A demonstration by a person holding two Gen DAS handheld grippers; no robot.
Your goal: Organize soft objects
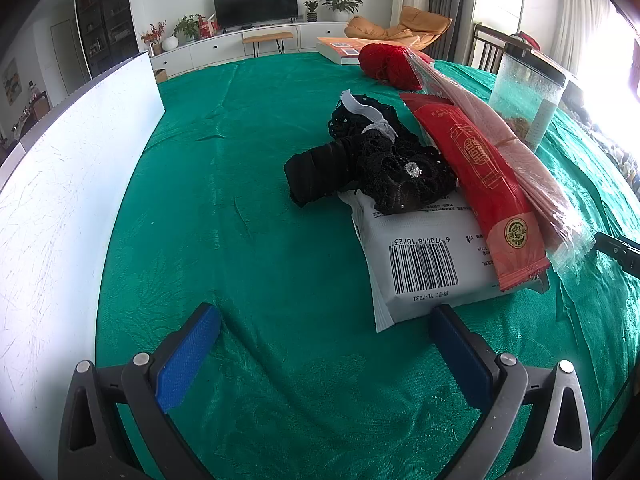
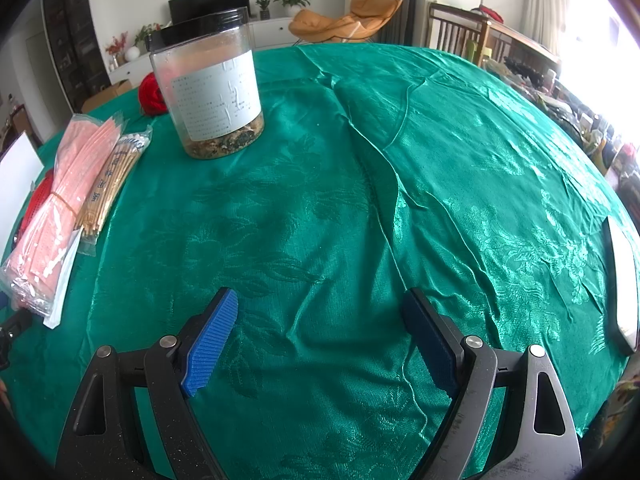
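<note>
Left gripper: jaws spread wide, nothing between them, low over the worktop's green patterned cloth.

Ahead and to the right of the left jaws, one heap:
- one grey-white plastic pouch with a barcode, lowest in the heap, its near corner just ahead of the right jaw
- one black crocheted fabric bundle with a small clear gem and a grey ribbon tie, resting on the pouch's far end
- one long red foil packet with gold print, lying across the pouch's right side
- one clear bag of pink sheets, touching the red packet on its right

Farther ahead: one red yarn ball; one clear plastic jar with a black lid, right of the heap. One white upright board stands left of the jaws.

Right gripper: jaws spread, empty, bare cloth ahead. Jar far ahead-left; pink bag and one clear bag of wooden sticks well left.
</note>
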